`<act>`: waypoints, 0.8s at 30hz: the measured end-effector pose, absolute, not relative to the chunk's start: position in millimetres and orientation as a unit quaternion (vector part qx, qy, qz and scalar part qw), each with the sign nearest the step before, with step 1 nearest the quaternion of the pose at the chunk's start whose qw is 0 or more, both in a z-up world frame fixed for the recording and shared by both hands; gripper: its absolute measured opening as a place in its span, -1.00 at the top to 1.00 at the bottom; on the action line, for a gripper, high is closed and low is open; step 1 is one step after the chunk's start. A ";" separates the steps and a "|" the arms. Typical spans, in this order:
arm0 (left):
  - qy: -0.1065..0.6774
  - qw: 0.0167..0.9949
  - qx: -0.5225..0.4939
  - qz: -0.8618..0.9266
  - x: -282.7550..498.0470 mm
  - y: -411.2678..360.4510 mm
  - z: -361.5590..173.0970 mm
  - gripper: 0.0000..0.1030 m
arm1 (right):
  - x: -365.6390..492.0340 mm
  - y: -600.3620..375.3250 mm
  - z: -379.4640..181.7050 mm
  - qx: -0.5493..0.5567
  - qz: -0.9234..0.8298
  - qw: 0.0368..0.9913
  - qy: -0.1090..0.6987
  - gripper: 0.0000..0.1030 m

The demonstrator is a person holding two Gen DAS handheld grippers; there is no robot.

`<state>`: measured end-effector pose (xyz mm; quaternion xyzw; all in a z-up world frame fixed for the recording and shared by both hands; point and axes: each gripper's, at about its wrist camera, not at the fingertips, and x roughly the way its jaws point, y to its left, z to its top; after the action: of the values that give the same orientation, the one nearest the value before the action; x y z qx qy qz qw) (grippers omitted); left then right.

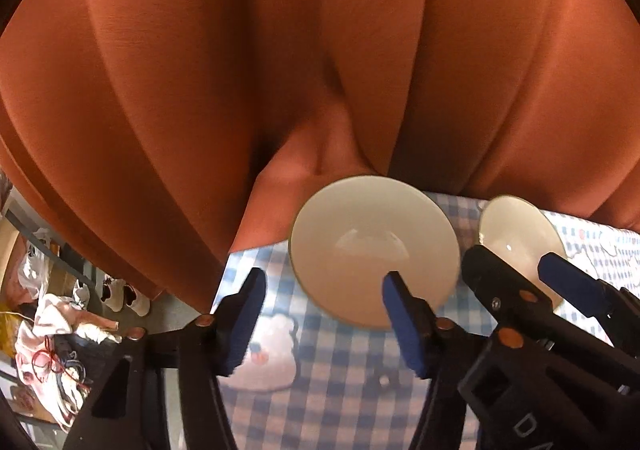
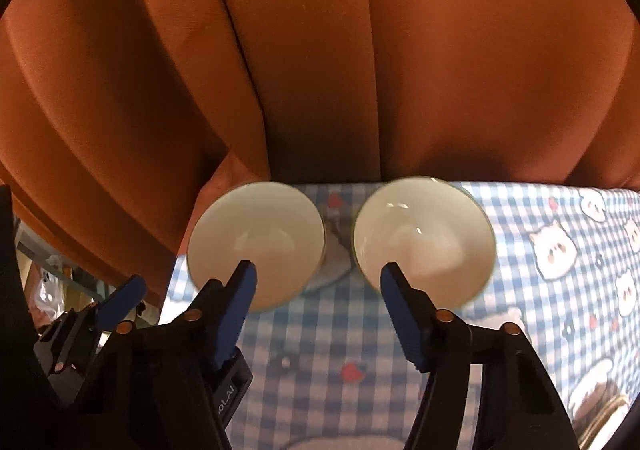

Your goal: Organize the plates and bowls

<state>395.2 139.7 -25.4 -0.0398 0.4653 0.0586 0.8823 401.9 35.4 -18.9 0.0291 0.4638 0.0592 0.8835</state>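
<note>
Curtain [image 2: 320, 50] of rust-orange cloth hangs in heavy folds behind the desk [image 2: 320, 390], which wears a blue-and-white checked cover printed with little white cartoon animals. Off the desk's left end, clothes and a pair of white shoes [image 1: 120, 292] lie on the floor. Two white bowls stand side by side near the desk's far edge, close but apart; both are empty. The left tongs [image 1: 324, 296] point steeply down at the left bowl [image 1: 374, 250], spread, the right pad over its near rim, not pressing. The right tongs [image 2: 318, 274] are likewise spread, tips before both bowls, right bowl [image 2: 424, 240] unheld.
</note>
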 end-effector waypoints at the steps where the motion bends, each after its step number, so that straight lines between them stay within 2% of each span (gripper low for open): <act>1: 0.466 0.882 -0.038 0.058 400.8 140.6 -28.0 -0.17 | 406.5 35.3 -22.0 0.031 0.060 0.883 0.464 -0.28; 7: 0.466 0.881 -0.043 0.063 420.1 150.3 -43.2 -0.15 | 438.9 39.5 -39.6 0.037 0.065 0.882 0.466 -0.24; 9: 0.468 0.880 -0.038 0.076 422.3 151.5 -47.6 -0.03 | 446.6 41.8 -44.8 0.033 0.065 0.882 0.466 -0.22; 11: 0.474 0.876 -0.047 0.077 427.1 153.6 -53.4 0.01 | 452.2 44.9 -49.6 0.028 0.060 0.882 0.466 -0.12; 13: 0.477 0.874 -0.052 0.077 431.5 155.0 -57.6 0.14 | 459.6 45.4 -56.2 0.033 0.060 0.879 0.473 -0.07; 15: 0.478 0.874 -0.048 0.078 434.3 155.0 -60.5 0.19 | 466.0 46.3 -62.5 0.041 0.062 0.873 0.481 0.09; 19: 0.476 0.874 -0.045 0.084 437.5 156.7 -65.7 0.36 | 475.8 45.8 -71.3 0.044 0.063 0.870 0.487 0.17; 22: 0.475 0.874 -0.040 0.092 440.2 154.9 -69.1 0.47 | 481.2 46.9 -79.8 0.049 0.069 0.865 0.495 0.49; 24: 0.475 0.874 -0.037 0.095 440.1 154.8 -69.7 0.54 | 482.0 48.3 -85.1 0.047 0.070 0.863 0.497 0.51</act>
<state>440.1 154.8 -69.7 -0.0375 0.4745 0.0946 0.8743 482.0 48.3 -85.1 0.0473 0.4974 0.0697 0.8634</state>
